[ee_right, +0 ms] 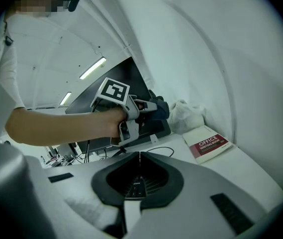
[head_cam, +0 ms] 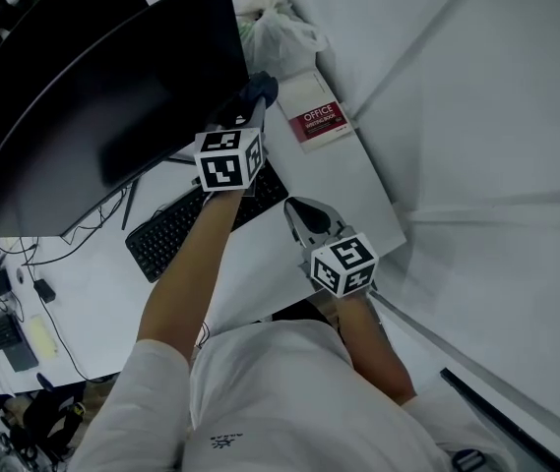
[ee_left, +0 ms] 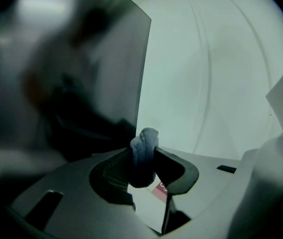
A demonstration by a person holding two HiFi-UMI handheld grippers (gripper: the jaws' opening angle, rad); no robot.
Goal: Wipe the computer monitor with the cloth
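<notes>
The jaws of the left gripper (ee_left: 143, 158) are closed on the cloth (ee_left: 147, 139), a blue-grey wad that is pinched between them and bulges above their tips. The jaws of the right gripper (ee_right: 140, 156) are shut together with nothing between them. The cloth is held at the right edge of the monitor (head_cam: 112, 96), upper centre of the head view, presumably so that its bunched end can be drawn across the dark screen; whether contact is made cannot be told. The right gripper is held low over the worktop (head_cam: 358, 180), mid-frame, seemingly out of the way. Counted: two grippers, one cloth, one monitor, one keyboard (head_cam: 186, 226), one book (head_cam: 314, 118), one plastic bag (head_cam: 281, 29).
</notes>
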